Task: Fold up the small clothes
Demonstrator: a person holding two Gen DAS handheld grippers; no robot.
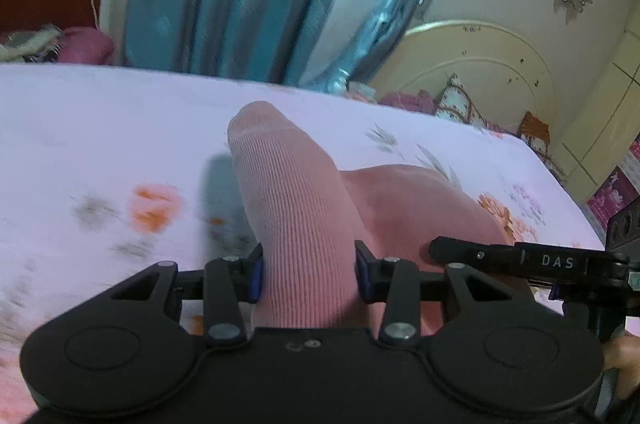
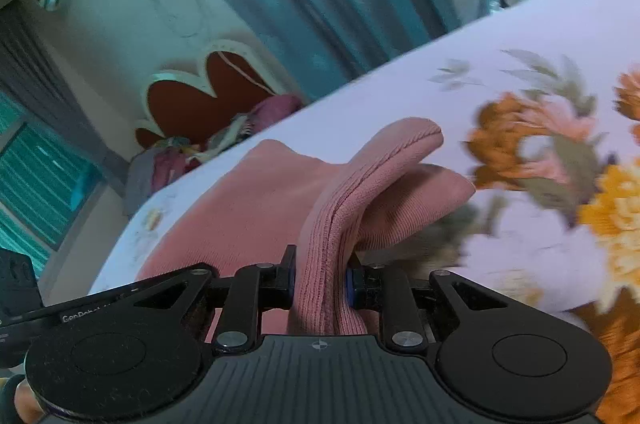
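I have one pink garment (image 1: 304, 208) on the bed (image 1: 100, 128), and both grippers are clamped on it: my left gripper (image 1: 308, 274) pinches a ribbed band of it, my right gripper (image 2: 320, 282) pinches a bunched ribbed edge (image 2: 384, 160). The gripped ends are off the bedsheet while the rest of the cloth lies on it between the two grippers. I judge the fold barely begun: the edges are caught and raised but nothing is laid over yet. Count: one garment, two grippers, no other small clothes that I can make out near them
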